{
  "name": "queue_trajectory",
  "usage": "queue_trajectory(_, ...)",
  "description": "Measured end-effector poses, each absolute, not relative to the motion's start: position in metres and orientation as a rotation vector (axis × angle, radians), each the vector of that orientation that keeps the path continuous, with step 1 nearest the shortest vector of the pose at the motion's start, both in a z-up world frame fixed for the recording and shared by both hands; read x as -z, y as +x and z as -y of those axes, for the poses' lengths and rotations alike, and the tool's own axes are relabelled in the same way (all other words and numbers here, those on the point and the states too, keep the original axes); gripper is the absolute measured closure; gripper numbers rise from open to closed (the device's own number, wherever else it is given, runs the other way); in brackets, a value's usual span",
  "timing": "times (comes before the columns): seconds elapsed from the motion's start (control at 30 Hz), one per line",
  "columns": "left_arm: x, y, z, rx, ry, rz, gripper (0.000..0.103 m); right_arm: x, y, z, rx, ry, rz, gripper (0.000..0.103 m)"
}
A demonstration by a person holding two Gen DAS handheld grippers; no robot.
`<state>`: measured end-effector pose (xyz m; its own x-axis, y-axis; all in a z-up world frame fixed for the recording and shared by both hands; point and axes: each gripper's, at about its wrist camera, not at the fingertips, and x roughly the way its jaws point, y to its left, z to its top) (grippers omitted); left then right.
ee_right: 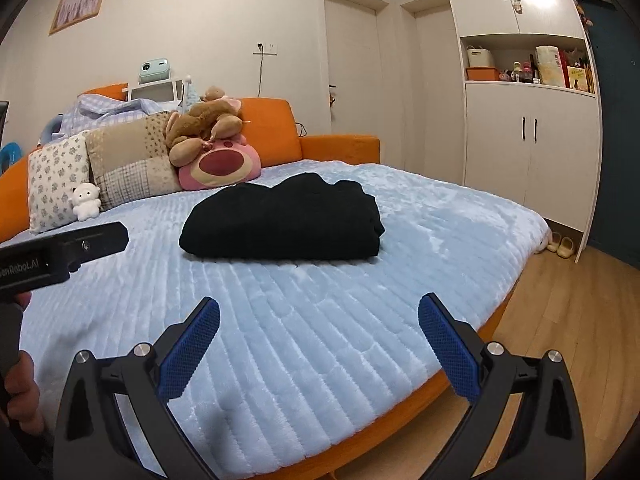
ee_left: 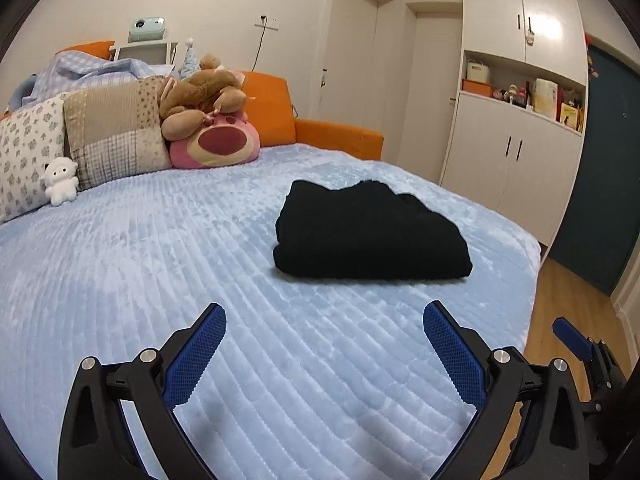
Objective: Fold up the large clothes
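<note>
Black garment [ee_left: 370,232] lay already folded into a thick rectangular bundle on the pale blue quilted bedspread [ee_left: 160,260], toward the middle of the bed and nearer the foot-side edge than the pillows. From the right wrist view it sat dead ahead; from the left view it sat ahead and off to the right. I judged it soft, limp and fairly heavy for cloth, some knit or fleece by the dull matte surface, though the weave was too dark to read. Near edge looked like a rounded fold, far edge lumpy and uneven, with loose layers showing at the right end. If it needed another fold or a lift, I reckoned the two near corners were the places to pinch, taking all layers at once, since a grip on the top layer alone would likely peel the stack open. The plush bedspread might drag on the cloth too. My left gripper [ee_left: 324,354] hung well short of the bundle with its jaws spread wide and nothing between them; my right gripper [ee_right: 318,354] was likewise gaping and empty, hovering over bare bedspread near the bed's edge. Beyond the bundle sat the patchwork pillows [ee_right: 128,160], a pink plush bear [ee_right: 218,164] under a brown one, and a small white toy [ee_right: 85,201] against the orange bed frame [ee_right: 340,146].
</note>
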<state>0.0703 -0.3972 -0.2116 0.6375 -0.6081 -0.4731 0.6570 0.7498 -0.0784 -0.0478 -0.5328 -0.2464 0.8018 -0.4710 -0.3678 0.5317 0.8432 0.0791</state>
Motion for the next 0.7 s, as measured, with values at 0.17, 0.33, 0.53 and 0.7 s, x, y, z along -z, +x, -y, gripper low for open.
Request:
queue_trajectory(0.17,0.211,0.069,0.402,0.736,0.116,-0.479,0.003,0.247,-0.05,0.538,0.539,0.169,-0.356,0.005)
queue_trajectory(0.33,0.216,0.063,0.413,0.731,0.154,-0.479,0.003,0.249,-0.051,0.544,0.537,0.165,-0.366,0.005)
queue_trajectory(0.53,0.221,0.058,0.421,0.724,0.191,-0.481,0.003,0.251,-0.051,0.547,0.517,0.164,-0.363,0.005)
queue_trajectory(0.7,0.225,0.057,0.424,0.712,0.201,-0.489,0.003,0.255,-0.047,0.545,0.492,0.144,-0.365,0.005)
